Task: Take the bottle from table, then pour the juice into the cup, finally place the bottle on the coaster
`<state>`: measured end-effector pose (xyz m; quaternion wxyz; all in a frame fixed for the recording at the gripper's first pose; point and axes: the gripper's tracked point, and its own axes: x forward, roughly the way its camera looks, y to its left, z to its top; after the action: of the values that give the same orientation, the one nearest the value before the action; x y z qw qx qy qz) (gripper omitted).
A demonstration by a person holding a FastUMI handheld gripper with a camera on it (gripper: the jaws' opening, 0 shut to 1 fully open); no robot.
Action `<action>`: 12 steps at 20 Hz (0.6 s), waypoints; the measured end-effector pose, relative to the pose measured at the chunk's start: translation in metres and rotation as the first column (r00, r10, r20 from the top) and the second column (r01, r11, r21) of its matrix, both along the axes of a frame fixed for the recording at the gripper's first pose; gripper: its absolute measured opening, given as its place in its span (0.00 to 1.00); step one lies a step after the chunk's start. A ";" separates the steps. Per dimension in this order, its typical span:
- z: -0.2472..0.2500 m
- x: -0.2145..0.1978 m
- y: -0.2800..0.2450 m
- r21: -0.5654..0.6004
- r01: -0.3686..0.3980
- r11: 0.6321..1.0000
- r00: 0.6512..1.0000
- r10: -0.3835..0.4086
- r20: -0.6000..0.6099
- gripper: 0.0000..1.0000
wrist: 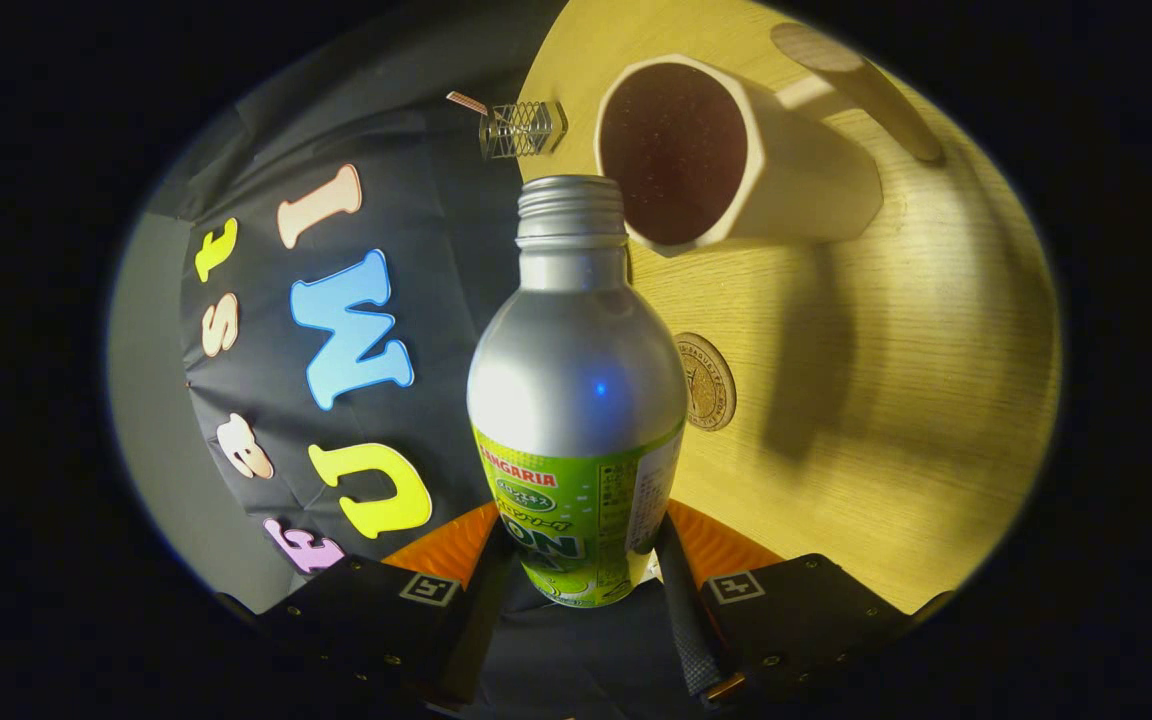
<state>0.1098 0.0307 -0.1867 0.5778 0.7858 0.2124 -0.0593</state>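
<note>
One bottle (576, 400) sits between the two fingers of the gripper (576, 575), its lower, labelled part pinched by the jaws, a finger (681, 610) pressing on each side. The body is bare metal above a green label, and its threaded neck is uncapped, with the open mouth pointing away from the fingers. The whole view is tilted, so the wooden counter (916, 400) stands like a wall to one side of the bottle and the dark cloth wall of the booth fills the other side.

One cup (726, 155) stands on the counter beyond the bottle's mouth, close to the counter's edge nearest the cloth. It is pale outside and dark inside, with a faceted rim, and its opening faces the camera. The bottle's neck lies just beside the cup's rim in the view; whether they touch I cannot tell. No stream of juice can be made out between them.

One round coaster (708, 381) lies flat on the counter, partly hidden behind the bottle's shoulder, nearer the fingers than the cup and apart from it. It bears a ring pattern.

One small wire-mesh object (522, 129) sits at the counter's edge beside the cup, toward the cloth. One pale, rounded wooden piece (856, 90) lies on the counter beyond the cup, on its far side from the bottle.
</note>
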 end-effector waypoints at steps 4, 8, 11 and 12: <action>0.000 -0.002 -0.001 0.031 0.003 1.000 1.000 -0.003 -0.015 0.75; 0.003 0.000 0.002 0.067 0.011 0.998 1.000 -0.010 -0.020 0.75; 0.010 0.002 0.004 0.096 0.011 0.995 1.000 -0.009 -0.015 0.75; 0.011 0.002 0.003 0.103 0.012 0.995 1.000 -0.010 -0.016 0.75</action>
<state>0.1119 0.0341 -0.1760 0.5343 0.8154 0.2154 -0.0575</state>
